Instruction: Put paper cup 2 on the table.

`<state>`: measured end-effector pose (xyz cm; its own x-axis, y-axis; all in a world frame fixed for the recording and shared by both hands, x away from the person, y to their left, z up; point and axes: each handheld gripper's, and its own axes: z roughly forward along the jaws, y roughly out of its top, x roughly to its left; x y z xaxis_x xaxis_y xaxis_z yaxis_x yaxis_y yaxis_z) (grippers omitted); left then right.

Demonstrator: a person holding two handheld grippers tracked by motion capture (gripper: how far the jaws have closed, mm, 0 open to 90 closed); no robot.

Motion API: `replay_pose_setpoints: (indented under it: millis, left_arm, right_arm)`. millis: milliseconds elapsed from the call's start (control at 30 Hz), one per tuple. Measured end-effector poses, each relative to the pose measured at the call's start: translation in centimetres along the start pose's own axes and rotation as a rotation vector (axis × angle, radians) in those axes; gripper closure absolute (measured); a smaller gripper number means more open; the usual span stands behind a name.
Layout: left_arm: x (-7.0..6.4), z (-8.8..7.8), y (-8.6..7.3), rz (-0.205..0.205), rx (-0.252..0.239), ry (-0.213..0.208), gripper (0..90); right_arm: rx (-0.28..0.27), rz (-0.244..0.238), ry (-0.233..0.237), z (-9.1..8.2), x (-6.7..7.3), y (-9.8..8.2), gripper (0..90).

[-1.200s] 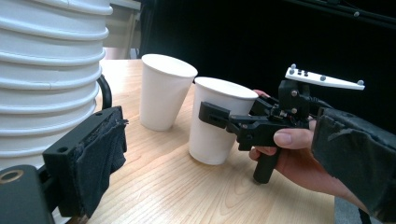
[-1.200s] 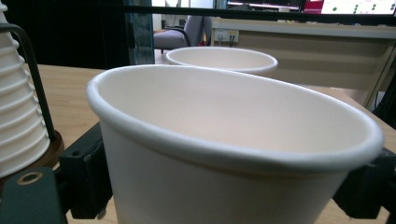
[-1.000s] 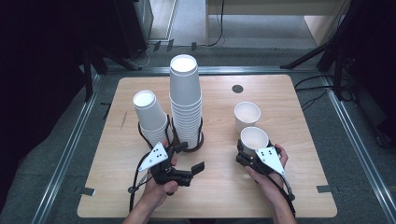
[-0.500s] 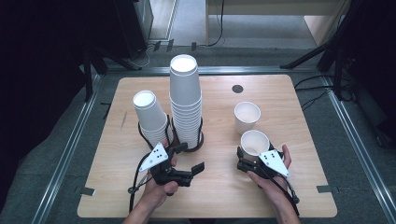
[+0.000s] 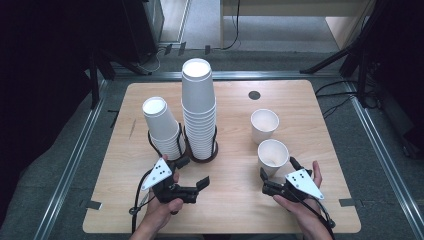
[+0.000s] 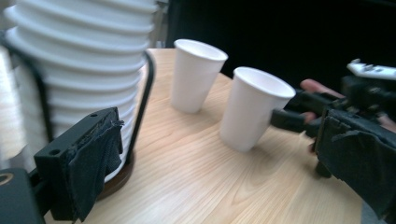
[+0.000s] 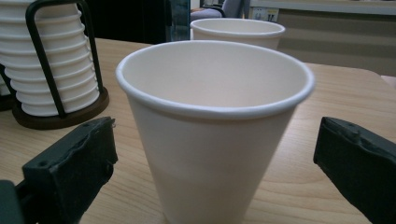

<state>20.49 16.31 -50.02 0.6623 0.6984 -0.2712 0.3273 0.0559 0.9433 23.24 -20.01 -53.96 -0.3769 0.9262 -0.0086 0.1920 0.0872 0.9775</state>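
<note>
Both jaws of right hand-held gripper [image 7: 215, 158] wide apart beside near cup [image 7: 210, 126], untouched.

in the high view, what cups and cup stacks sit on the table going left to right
short tilted stack of white paper cups → tall stack of white paper cups in a wire holder → two single white paper cups, overlapping in that direction

Tall cup stack [image 5: 199, 110] in a ring holder at table [image 5: 330, 150] centre, shorter leaning stack [image 5: 162, 127] touching at its nine o'clock, far cup [image 5: 264, 125] at three o'clock, near cup [image 5: 272, 158] at four o'clock, just before the far one.
</note>
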Motion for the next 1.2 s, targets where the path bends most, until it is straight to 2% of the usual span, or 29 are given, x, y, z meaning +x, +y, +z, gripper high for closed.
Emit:
replay_pose_setpoints:
  millis: [100,133,233,267,400,500,533,633,667,700,733,833,867,967,1000,1133,1200]
  left_arm:
    - [0.4,-0.6,-0.4,-0.007,0.002,0.02,0.9]
    - [1.0,-1.4,-0.8,-0.011,0.008,0.05,0.9]
    - [1.6,-2.2,-1.0,-0.019,0.009,0.069,0.5]
    - [2.1,-3.1,-1.1,-0.022,0.005,0.092,0.5]
    - [3.1,-5.0,-1.3,-0.027,-0.003,0.136,0.5]
    - [3.6,-5.8,-1.4,-0.029,-0.002,0.155,0.5]
    - [4.1,-6.7,-1.7,-0.04,-0.004,0.178,0.5]
    - [4.5,-7.3,-1.9,-0.048,-0.002,0.196,0.5]
    - [5.0,-7.9,-2.2,-0.045,0.01,0.226,0.5]
    - [5.0,-7.9,-2.2,-0.045,0.01,0.226,0.5]
    - [5.5,-8.6,-2.5,-0.066,0.011,0.25,0.5]
    - [6.0,-9.4,-2.7,-0.072,0.009,0.273,0.5]
    - [6.4,-10.3,-2.8,-0.077,0.006,0.295,0.5]
    - [7.0,-11.0,-2.9,-0.082,0.005,0.308,0.5]
    - [7.5,-11.7,-3.1,-0.082,0.008,0.325,0.5]
    - [8.2,-12.7,-3.3,-0.093,0.005,0.352,0.5]
    - [8.6,-13.6,-3.4,-0.081,-0.005,0.385,0.5]
  right_arm:
    - [-0.01,0.003,0.003,-0.8,-0.5,0.1,0.0]
    - [-0.011,-0.003,0.003,-1.1,-0.7,0.1,0.0]
    - [-0.013,-0.001,0.006,-1.6,-1.0,0.1,0.0]
    - [-0.019,-0.004,-0.004,-2.1,-1.3,0.2,0.0]
    - [-0.025,0.003,-0.027,-2.7,-2.2,0.2,0.0]
    - [-0.029,0.005,-0.043,-3.1,-2.8,0.4,0.0]
    - [-0.03,0.009,-0.046,-3.2,-3.0,0.4,0.0]
    - [-0.034,0.009,-0.059,-3.7,-3.5,0.4,0.0]
    - [-0.034,0.009,-0.062,-3.8,-3.7,0.3,0.0]
    - [-0.033,0.008,-0.068,-4.0,-3.9,0.3,0.0]
    - [-0.03,0.009,-0.076,-4.1,-4.1,0.3,0.0]
    - [-0.029,0.015,-0.091,-4.4,-4.7,0.2,0.0]
    - [-0.03,0.014,-0.108,-4.6,-5.4,0.2,0.0]
    - [-0.027,0.018,-0.116,-4.9,-5.9,0.1,0.0]
    - [-0.016,0.04,-0.111,-5.3,-6.5,-0.1,0.0]
    - [-0.004,0.048,-0.124,-5.6,-7.1,-0.4,0.0]
    - [0.006,0.061,-0.14,-6.1,-7.9,-0.8,0.0]
